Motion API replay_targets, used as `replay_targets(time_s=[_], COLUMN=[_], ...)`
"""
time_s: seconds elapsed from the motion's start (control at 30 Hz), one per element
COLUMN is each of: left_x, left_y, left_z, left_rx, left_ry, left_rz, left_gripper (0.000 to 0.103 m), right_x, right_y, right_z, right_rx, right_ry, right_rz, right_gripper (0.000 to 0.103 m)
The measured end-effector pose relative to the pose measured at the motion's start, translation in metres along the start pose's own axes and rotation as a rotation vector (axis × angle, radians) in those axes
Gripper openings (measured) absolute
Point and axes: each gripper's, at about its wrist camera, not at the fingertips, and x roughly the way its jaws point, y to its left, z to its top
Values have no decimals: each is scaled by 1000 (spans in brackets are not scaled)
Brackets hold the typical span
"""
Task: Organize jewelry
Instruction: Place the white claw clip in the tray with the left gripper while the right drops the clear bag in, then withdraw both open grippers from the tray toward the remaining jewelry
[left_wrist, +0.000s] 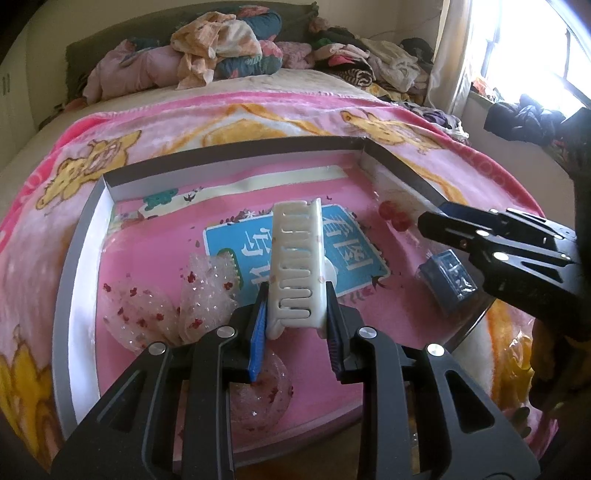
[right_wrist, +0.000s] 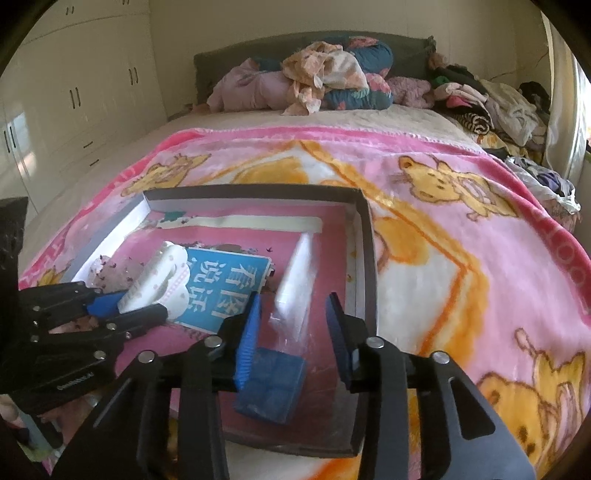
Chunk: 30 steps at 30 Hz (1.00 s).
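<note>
Bedroom clutter around a pink blanket

A pink cartoon-bear blanket (left_wrist: 55, 229) spreads under and on all sides of the left claw (left_wrist: 295, 291). Far beyond the claw, rumpled bedding (left_wrist: 207, 48) is heaped against a dark headboard (left_wrist: 110, 44). Beyond and to its right lies a pile of mixed clothes (left_wrist: 369, 62), then a pale curtain (left_wrist: 447, 55) and a bright window (left_wrist: 517, 37) with dark garments (left_wrist: 524, 118) below it. White wardrobe doors (right_wrist: 74, 92) stand far left of the right claw (right_wrist: 295, 314).
</note>
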Motion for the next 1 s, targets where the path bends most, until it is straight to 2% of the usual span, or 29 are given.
replay_targets(time_s=[0.07,0.17,0.23,0.27,0.3,0.43,0.5,0.57,0.7,0.77,0.83,0.87,0.9,1.0], left_x=[0,-2,-7,-9,-12,-24,-31,-39,-55,-61,-69,-74,-78,-88], left_y=[1,1,1,1,2,8,10,13,21,25,29,32,34,36], left_z=[0,1,1,0,0,-1,-1,-1,0,0,-1,-2,-3,-7], left_rx=[-5,-5,-3,-4,-7,-35,-47,-57,-89,-102,-116,-130,-143,-152], left_ry=[1,-2,-11,-18,-25,-47,-62,-80,-110,-121,-138,-148,-156,-177], left_rz=[-2,-2,2,5,7,21,25,33,42,51,67,66,65,81], left_gripper=[20,21,26,34,39,46,56,58,67,70,71,74,82,84], right_x=[-5,-11,-14,-16,-17,-19,-23,-24,-35,-40,-47,-51,-55,-63], right_y=[2,1,0,-2,-4,-6,-5,-4,0,5,9,11,12,19], right_z=[0,0,-2,-3,-5,-10,-11,-11,-13,-11,-11,-12,-12,-12], right_rx=[-5,1,15,24,36,55,55,47,36,19,12,13,12,2], right_ry=[-10,-24,-30,-35,-36,-30,-33,-41,-57,-67,-81,-91,-100,-114], right_rz=[-7,-19,-22,-28,-28,-32,-31,-34,-33,-40,-46,-43,-36,-37], right_gripper=[50,60,64,66,67,69,70,74,75,80,82,85,86,87])
